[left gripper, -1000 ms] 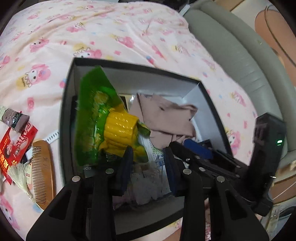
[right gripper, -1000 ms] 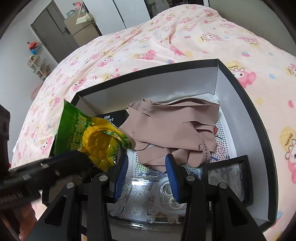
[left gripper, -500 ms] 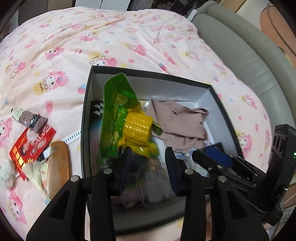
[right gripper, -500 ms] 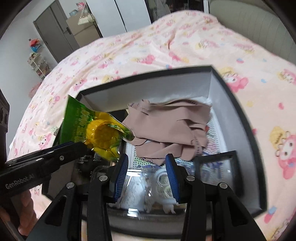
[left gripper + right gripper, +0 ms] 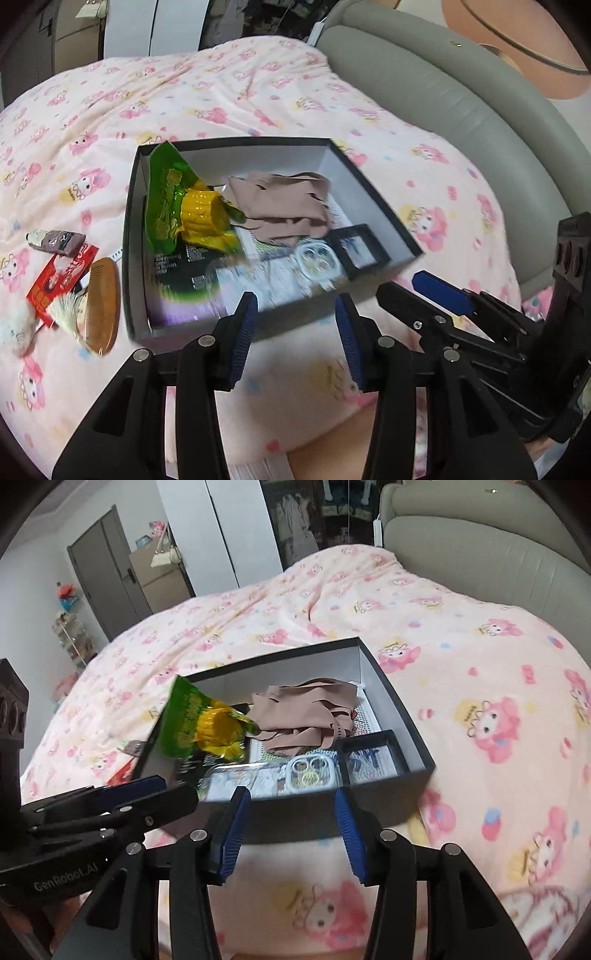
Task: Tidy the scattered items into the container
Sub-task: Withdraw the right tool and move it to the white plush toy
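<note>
Left wrist: left hand-held gripper (image 5: pixel 293 332) agape, downward-tilted.

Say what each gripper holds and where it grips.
Nothing: the left gripper and the right gripper both stand open and empty, their jaws having just opened wider.

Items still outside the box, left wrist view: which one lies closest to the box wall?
The wooden comb, flat beside the box left wall; the red packet and tube lie farther left.

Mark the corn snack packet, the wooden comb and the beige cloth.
corn snack packet (image 5: pixel 201 216), left wrist view, yellow corn part
wooden comb (image 5: pixel 105 306), left wrist view, its back
beige cloth (image 5: pixel 303 712), right wrist view, folded middle
</note>
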`<state>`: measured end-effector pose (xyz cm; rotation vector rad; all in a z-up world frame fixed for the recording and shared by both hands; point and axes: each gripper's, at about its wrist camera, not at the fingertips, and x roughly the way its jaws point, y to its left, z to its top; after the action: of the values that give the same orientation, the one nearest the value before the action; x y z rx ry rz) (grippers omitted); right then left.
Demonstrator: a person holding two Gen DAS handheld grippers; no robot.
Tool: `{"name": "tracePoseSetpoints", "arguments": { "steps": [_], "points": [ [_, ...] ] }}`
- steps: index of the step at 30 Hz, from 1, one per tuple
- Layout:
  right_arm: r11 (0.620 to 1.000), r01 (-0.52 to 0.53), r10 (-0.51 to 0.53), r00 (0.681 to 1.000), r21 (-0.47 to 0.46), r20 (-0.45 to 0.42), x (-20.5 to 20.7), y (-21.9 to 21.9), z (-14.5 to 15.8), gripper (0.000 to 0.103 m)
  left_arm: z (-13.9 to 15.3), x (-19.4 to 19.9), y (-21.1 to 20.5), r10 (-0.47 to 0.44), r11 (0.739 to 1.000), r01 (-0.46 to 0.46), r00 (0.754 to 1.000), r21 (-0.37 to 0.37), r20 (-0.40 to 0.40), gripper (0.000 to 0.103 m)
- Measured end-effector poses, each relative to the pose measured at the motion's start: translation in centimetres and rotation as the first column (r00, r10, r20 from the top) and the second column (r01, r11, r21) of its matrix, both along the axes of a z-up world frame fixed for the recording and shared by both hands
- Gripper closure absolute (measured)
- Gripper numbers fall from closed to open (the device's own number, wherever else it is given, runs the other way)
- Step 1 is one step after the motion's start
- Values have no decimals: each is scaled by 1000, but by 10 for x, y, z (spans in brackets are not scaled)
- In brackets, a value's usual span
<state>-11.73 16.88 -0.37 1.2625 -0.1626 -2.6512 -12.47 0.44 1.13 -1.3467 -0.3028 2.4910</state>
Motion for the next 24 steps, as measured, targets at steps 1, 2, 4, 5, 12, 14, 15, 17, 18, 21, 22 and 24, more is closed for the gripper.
{"name": "tracePoseSetpoints", "arguments": {
  "steps": [1,2,4,5,12,14,15,17,18,21,22,24],
  "points": [
    [1000,-12,12,1000,1,-5,8,-1,4,59,6,9,1,-3,1000,3,1000,-1,-15,58],
    [1000,-17,17,1000,7,-8,14,-3,7,59,11,15,0,-6,1000,6,1000,4,-27,58],
    [999,-35,35,999,13,-22,27,-8,13,59,18,29,-4,-8,1000,8,999,13,-41,58],
    [999,-43,43,999,11,-26,31,-11,15,59,21,34,-7,-7,1000,8,999,15,-43,58],
    [993,-113,114,993,27,-37,54,-44,23,59,26,64,-40,43,999,-42,999,25,-30,58],
    [989,-143,143,989,23,-27,56,-58,22,59,27,71,-53,66,998,-65,997,25,-31,58],
    [988,-155,155,988,26,-24,58,-64,21,59,26,76,-62,82,996,-81,996,26,-30,58],
    [982,-188,188,982,37,-21,61,-81,20,59,25,81,-76,111,993,-110,994,32,-26,57],
    [978,-204,205,979,38,-16,61,-89,19,59,24,83,-84,129,991,-128,991,41,-22,55],
    [959,-285,285,958,1,5,63,-115,14,59,16,88,-107,179,981,-178,984,79,-3,48],
    [950,-311,311,950,-8,11,62,-125,12,59,13,89,-115,207,975,-206,978,85,4,48],
    [943,-334,334,943,11,17,62,-144,7,59,9,91,-131,256,961,-257,966,106,20,48]
  ]
}}
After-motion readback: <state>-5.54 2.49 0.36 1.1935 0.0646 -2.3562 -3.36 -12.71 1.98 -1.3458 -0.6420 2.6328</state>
